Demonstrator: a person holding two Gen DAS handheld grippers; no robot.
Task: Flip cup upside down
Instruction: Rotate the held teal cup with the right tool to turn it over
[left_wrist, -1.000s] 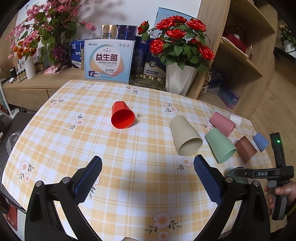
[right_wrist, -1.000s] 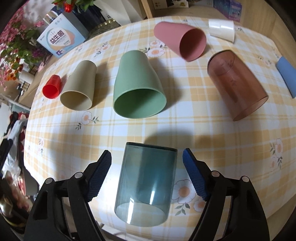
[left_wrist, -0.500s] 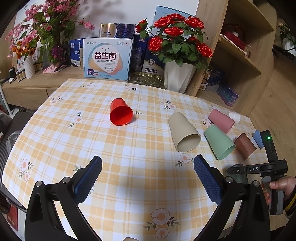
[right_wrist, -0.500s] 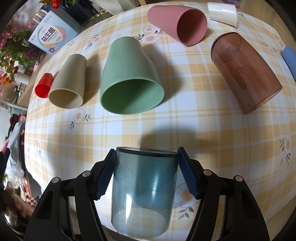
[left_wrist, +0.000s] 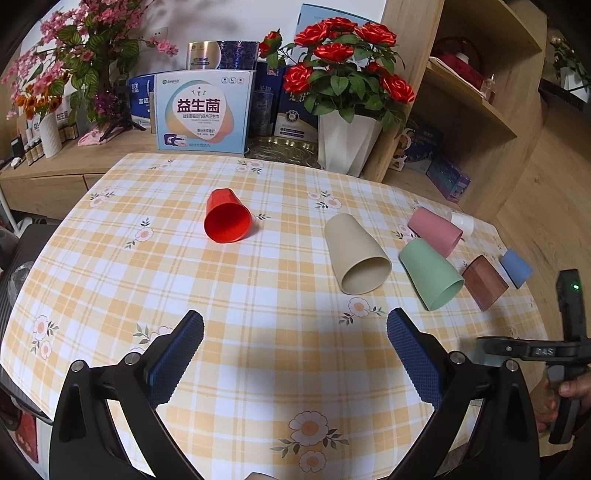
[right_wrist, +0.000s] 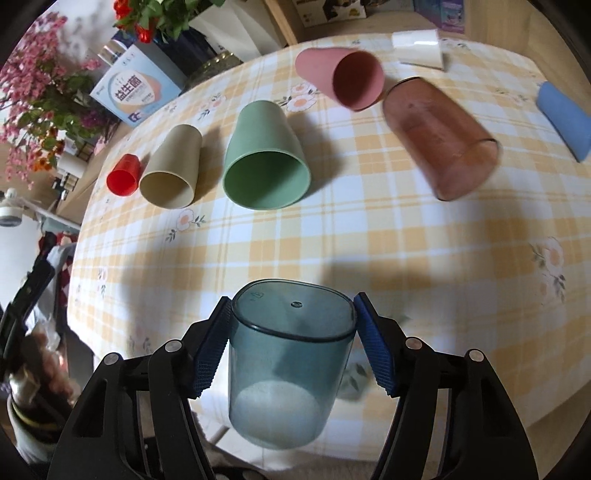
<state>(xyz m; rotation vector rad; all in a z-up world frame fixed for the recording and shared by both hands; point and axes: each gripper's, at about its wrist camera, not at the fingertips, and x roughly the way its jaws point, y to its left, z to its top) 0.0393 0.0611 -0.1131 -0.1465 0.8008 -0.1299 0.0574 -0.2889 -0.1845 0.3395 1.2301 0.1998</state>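
Right wrist view: right hand-held gripper (right_wrist: 291, 343) pinches teal transparent cup (right_wrist: 288, 365) between blue pads (right_wrist: 212, 354), closed base facing forward, mouth toward camera, near desk (right_wrist: 369, 240) edge. Green cup (right_wrist: 266, 166), beige cup (right_wrist: 171, 171), brown cup (right_wrist: 439, 136) lie on sides beyond. Left wrist view: left hand-held gripper (left_wrist: 295, 350) spread wide, holding nothing, above desk.

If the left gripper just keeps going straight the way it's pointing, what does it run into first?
Probably the checked tablecloth: the left gripper looks down at bare cloth between its open jaws. Farther along that line, the beige cup lies a little right of centre and the red cup to the left; depth is unclear.
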